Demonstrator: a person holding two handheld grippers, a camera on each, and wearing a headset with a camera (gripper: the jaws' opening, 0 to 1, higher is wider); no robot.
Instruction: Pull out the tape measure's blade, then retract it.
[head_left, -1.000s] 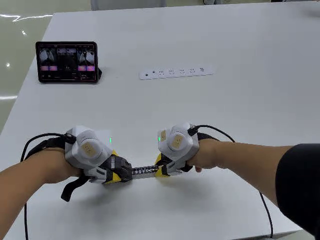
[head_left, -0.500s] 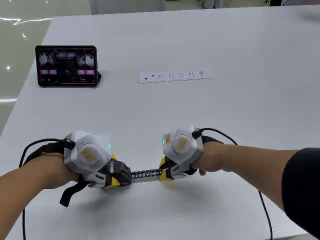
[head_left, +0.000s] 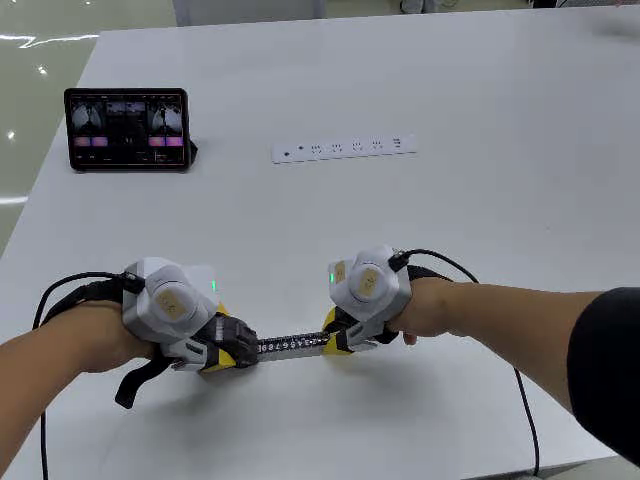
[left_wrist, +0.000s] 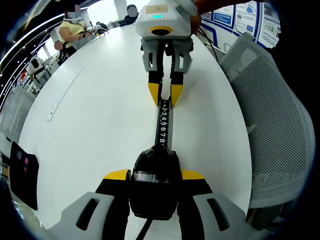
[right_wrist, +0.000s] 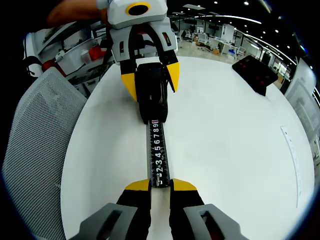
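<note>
The black tape measure case (head_left: 238, 344) (left_wrist: 155, 182) (right_wrist: 152, 95) rests low over the white table near its front edge, with my left gripper (head_left: 222, 346) (left_wrist: 155, 176) shut on its sides. A short length of black blade with white numerals (head_left: 291, 345) (left_wrist: 163, 127) (right_wrist: 157, 154) runs from the case toward the right. My right gripper (head_left: 335, 340) (right_wrist: 160, 186) is shut on the blade's tip, its yellow fingertips (left_wrist: 154, 93) pinching the end. The blade is straight and lies just above the tabletop.
A tablet (head_left: 127, 129) stands at the back left of the white table (head_left: 450, 180). A white power strip (head_left: 344, 148) lies beyond the grippers. Black cables (head_left: 525, 400) trail from both grippers. A mesh chair (left_wrist: 265, 125) stands off the table's near edge.
The grippers have moved apart, the right one going rightward, and a longer stretch of blade shows between the case and the tip than a second ago.
</note>
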